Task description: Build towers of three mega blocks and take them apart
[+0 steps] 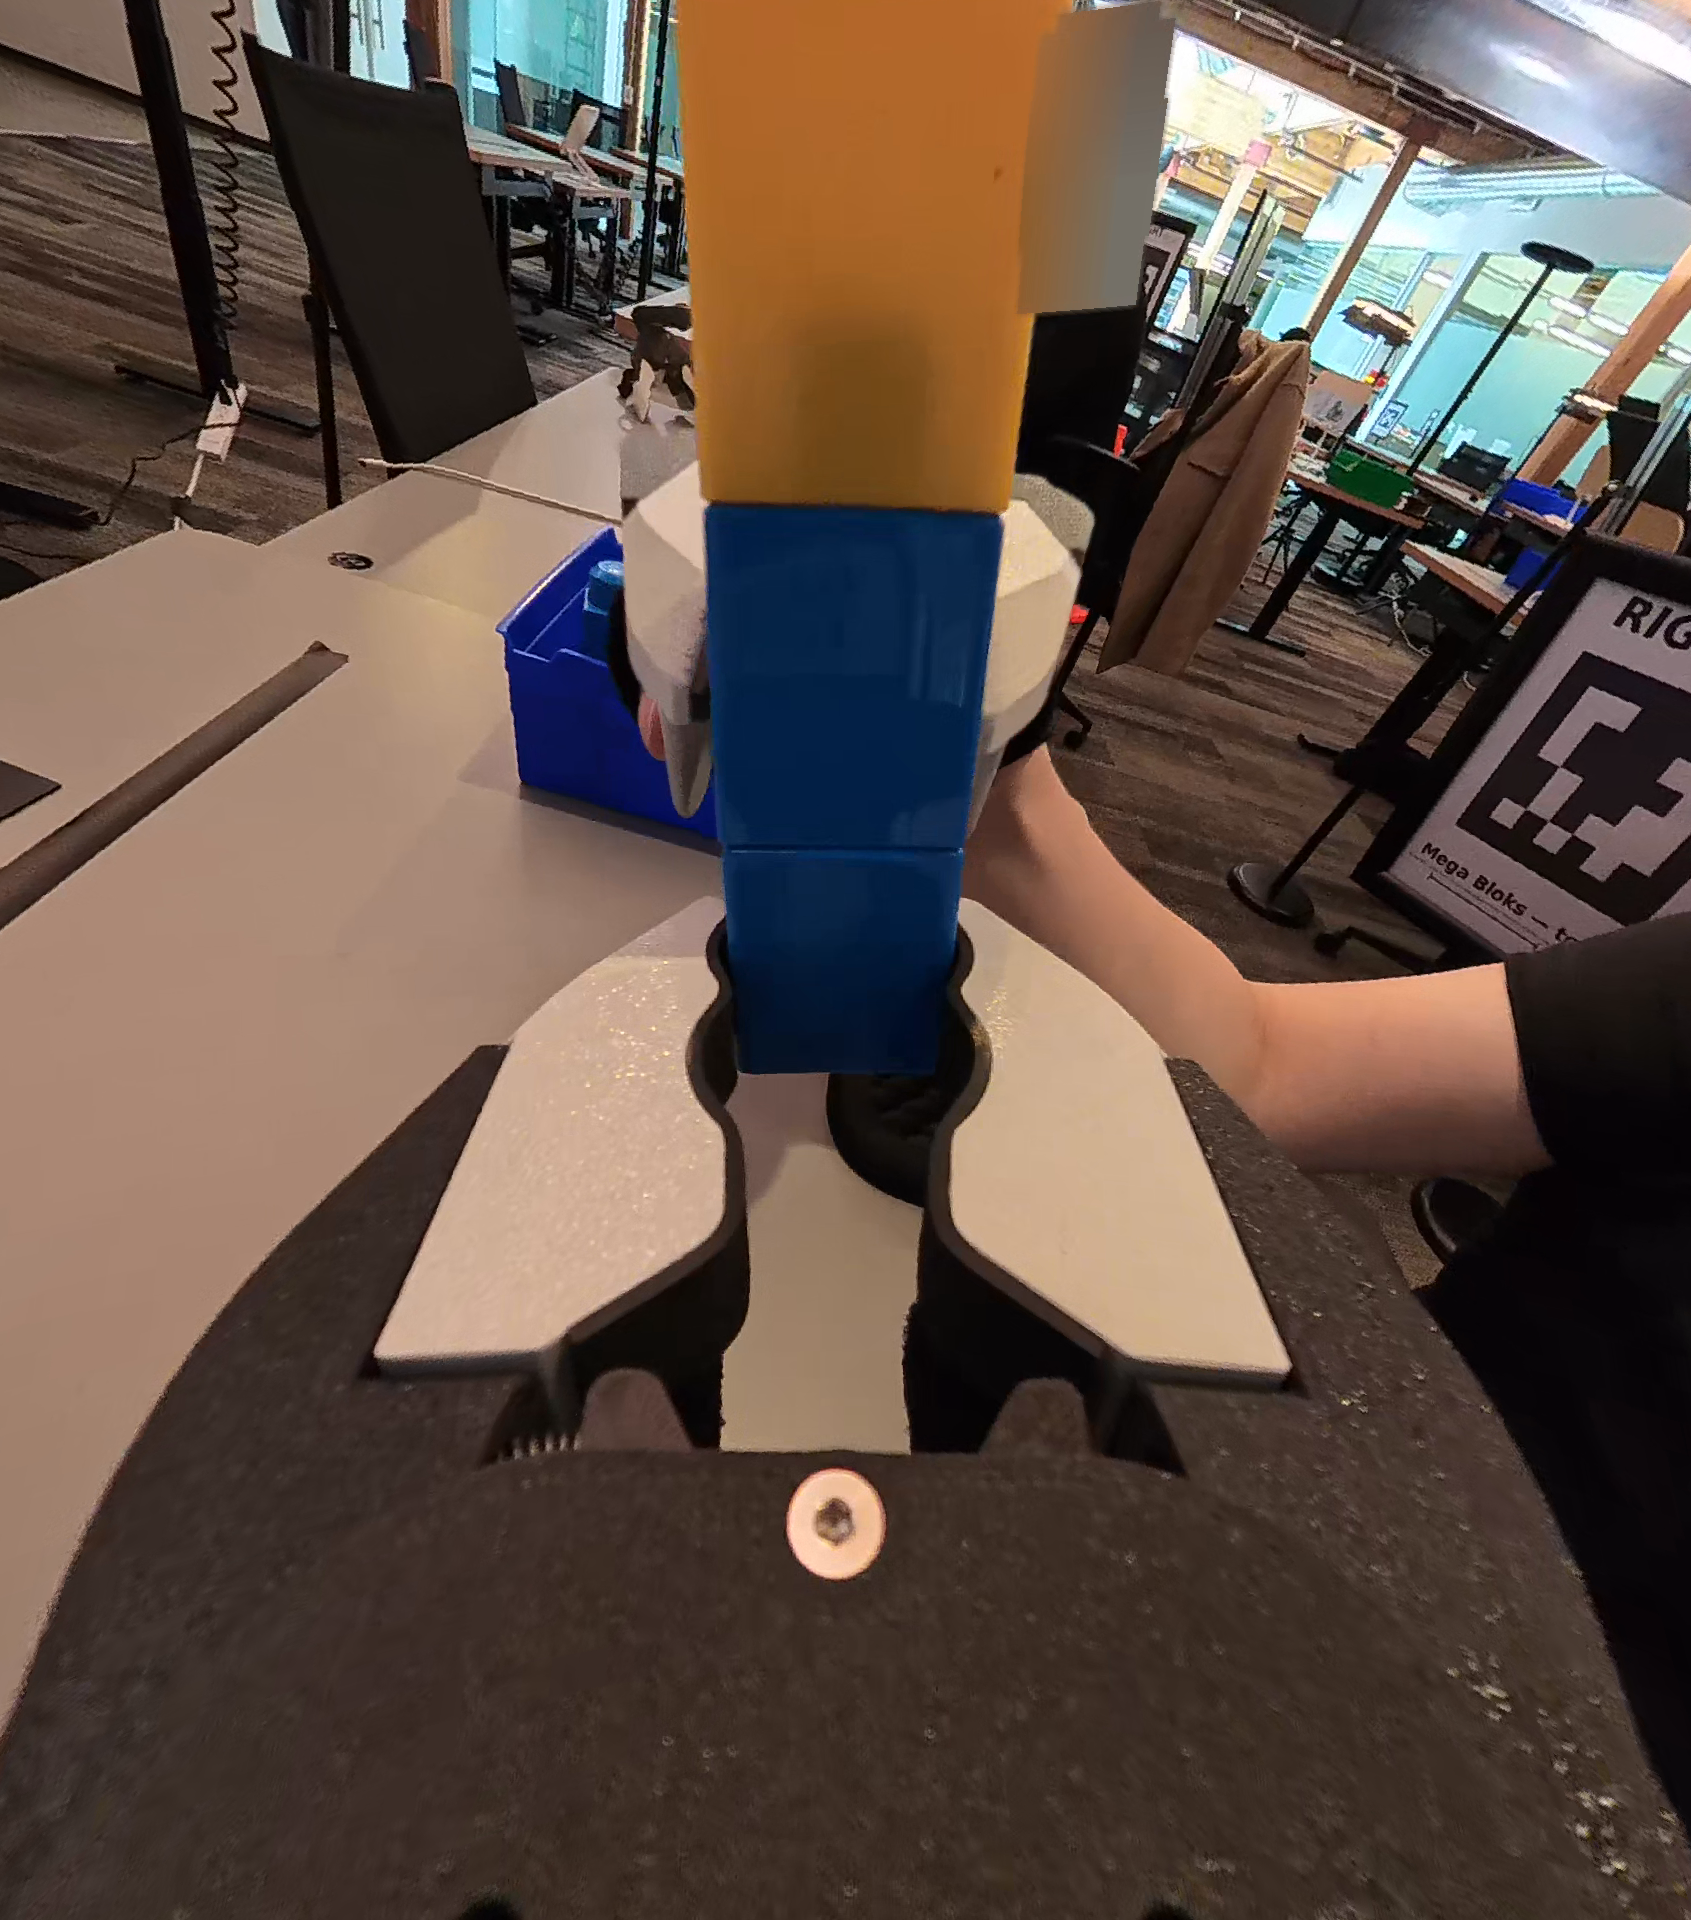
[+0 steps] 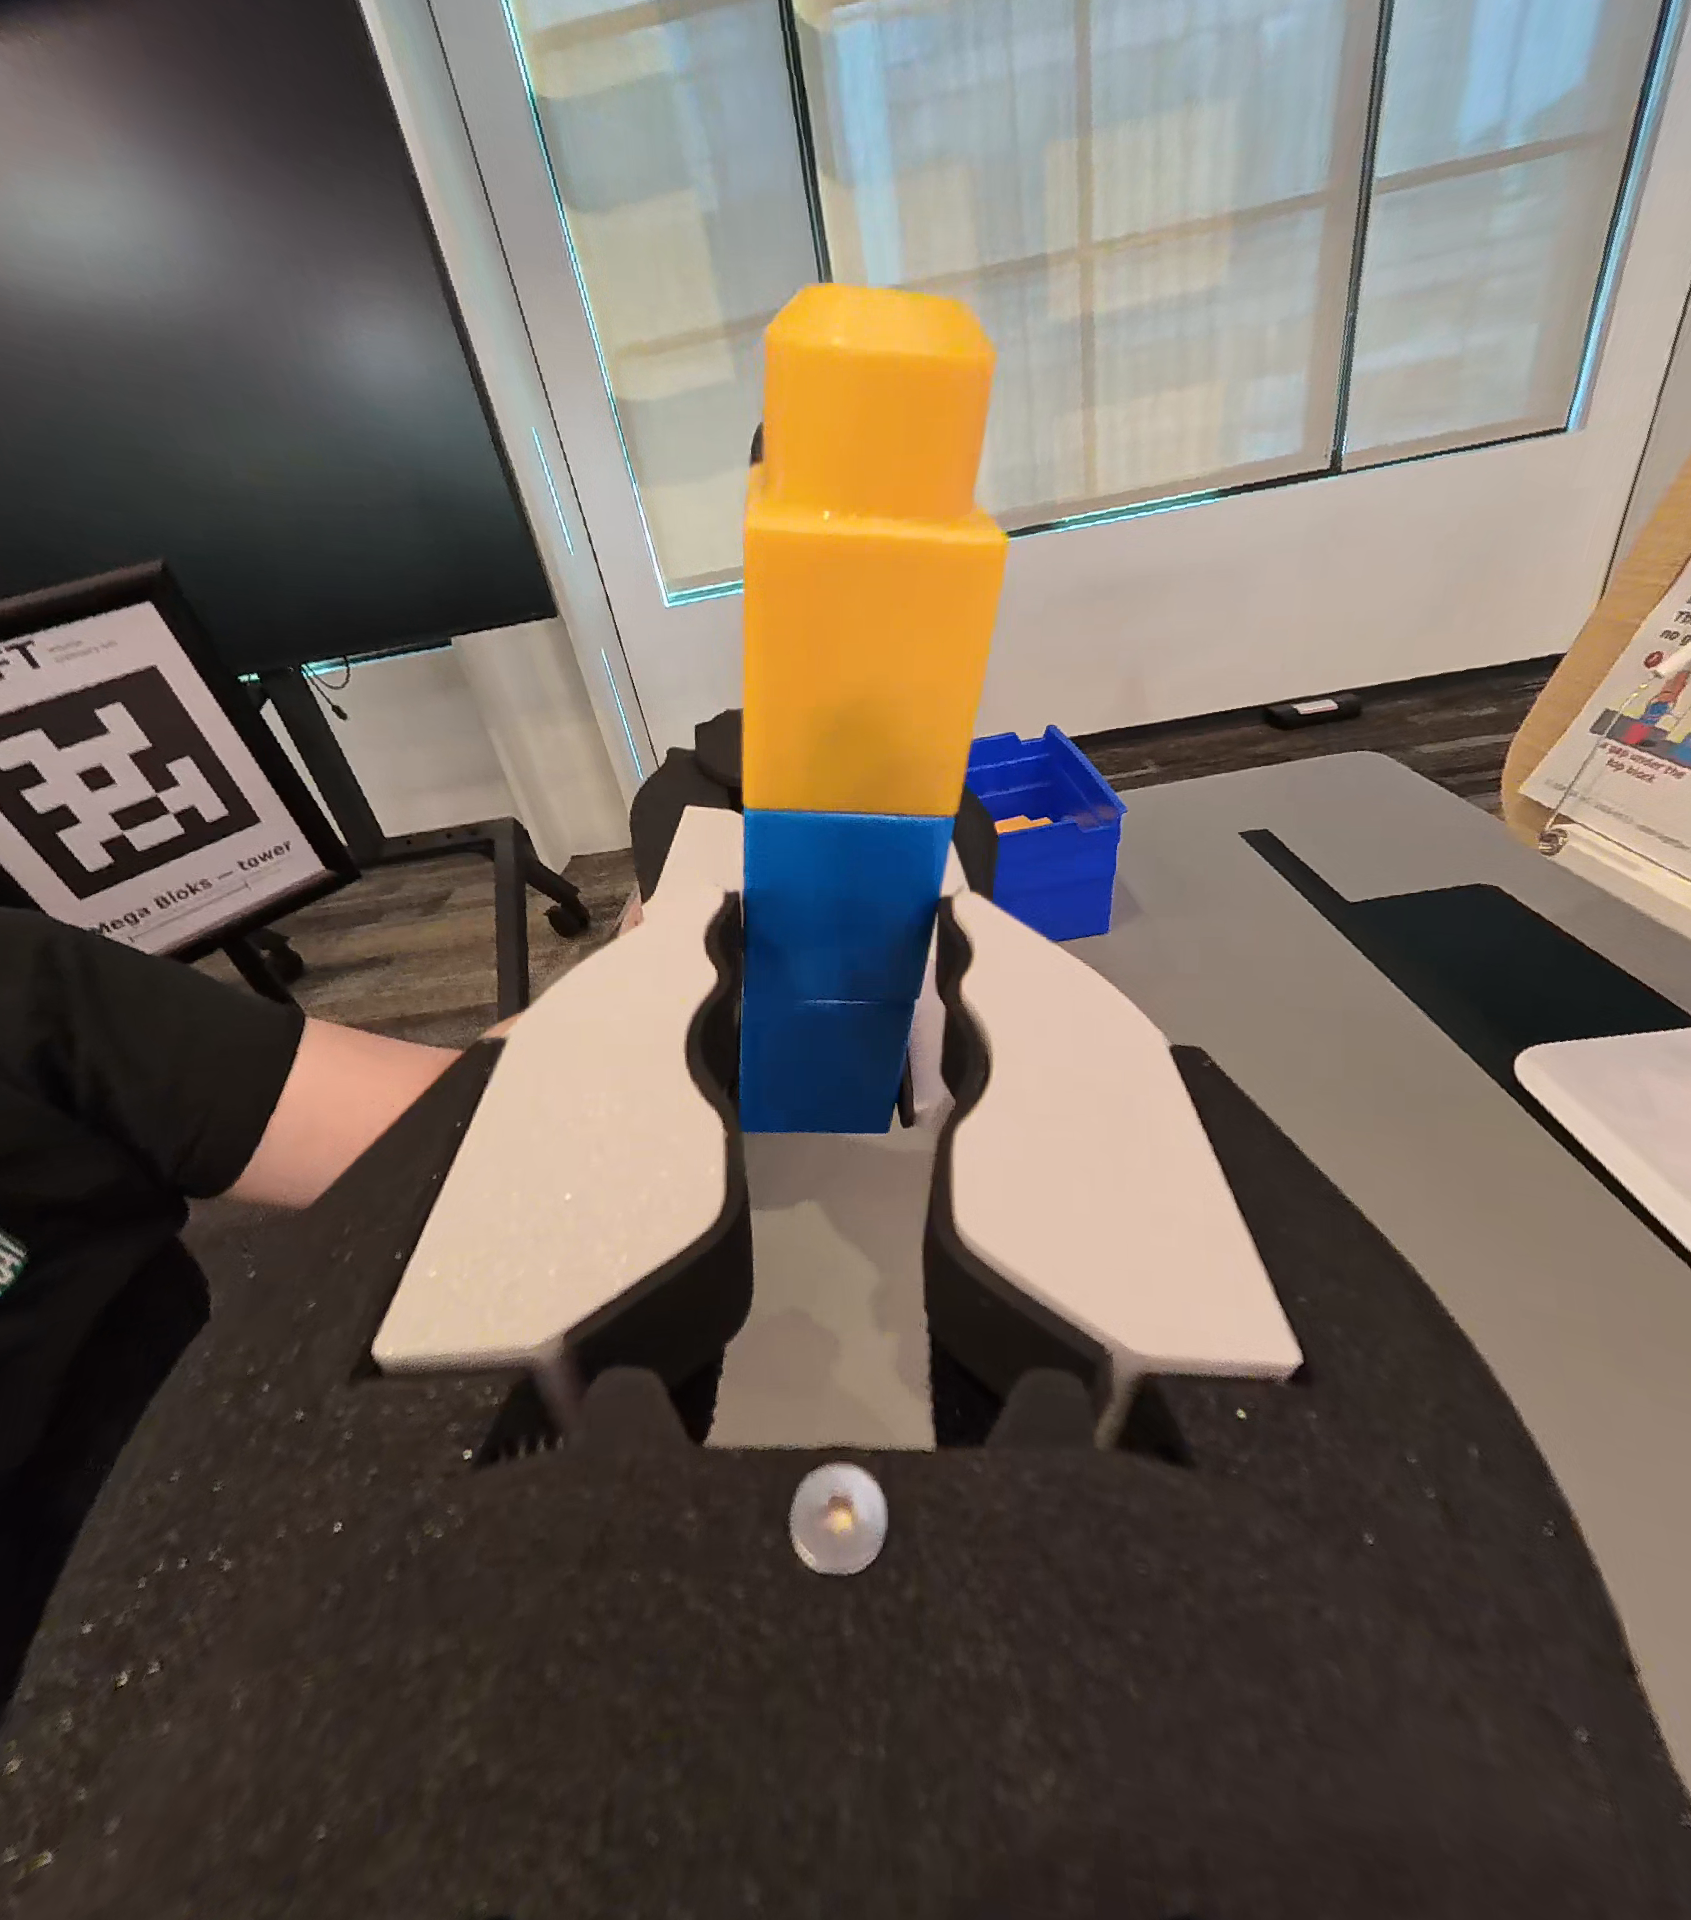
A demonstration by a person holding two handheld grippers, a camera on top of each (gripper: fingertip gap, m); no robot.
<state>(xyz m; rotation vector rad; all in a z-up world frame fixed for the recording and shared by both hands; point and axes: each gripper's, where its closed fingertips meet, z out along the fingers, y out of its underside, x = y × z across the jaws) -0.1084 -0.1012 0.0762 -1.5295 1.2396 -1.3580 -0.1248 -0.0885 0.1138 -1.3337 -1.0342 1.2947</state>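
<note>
In your left wrist view, your left gripper (image 1: 841,997) is clamped on the bottom blue block (image 1: 841,961) of a three-block tower, its white fingers (image 1: 602,1122) pressed against the block's two sides. The middle blue block (image 1: 851,675) sits directly above, and the yellow block (image 1: 851,249) tops the stack, running out of the frame. Beyond the tower, your right gripper (image 1: 846,665) closes on the middle blue block from the far side. The whole tower hangs above the grey table (image 1: 197,935), with a blue bin (image 1: 571,696) just behind it (something blue lies inside).

In your right wrist view, your right gripper (image 2: 836,966) hugs the blue part of the tower, its fingers (image 2: 592,1091) touching the middle blue block (image 2: 841,904) on both sides. The bottom blue block (image 2: 820,1065) lies lower between them, and the yellow block (image 2: 867,623) stands upright above the fingertips. Your left gripper (image 2: 685,831) shows only partly behind the stack. The blue bin (image 2: 1043,831) rests on the table (image 2: 1340,1143) to the right, apart from the tower.
</note>
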